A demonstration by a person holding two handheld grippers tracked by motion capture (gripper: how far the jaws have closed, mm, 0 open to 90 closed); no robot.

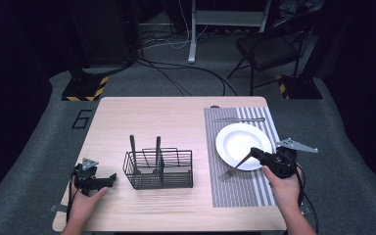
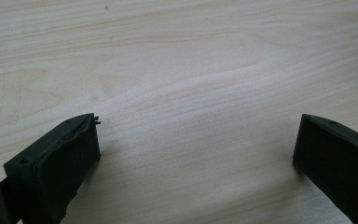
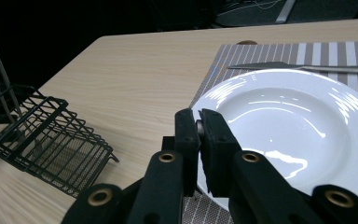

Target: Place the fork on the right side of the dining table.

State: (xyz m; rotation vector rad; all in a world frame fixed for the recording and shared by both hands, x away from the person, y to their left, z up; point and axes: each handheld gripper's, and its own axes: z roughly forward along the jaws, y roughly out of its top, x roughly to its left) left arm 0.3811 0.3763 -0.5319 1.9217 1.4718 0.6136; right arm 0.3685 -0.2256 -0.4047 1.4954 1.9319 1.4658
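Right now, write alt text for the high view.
The person's right gripper is shut on the handle of a fork that slants down to a striped placemat, beside a white plate. The left gripper sits next to a black wire basket with two handles sticking up; a knife lies beyond the plate.

A black wire basket stands on the table, between the left gripper and the right gripper. Two dark handles stick up out of it. A knife lies beyond the right gripper. Far behind, a chair and cables are on the floor.
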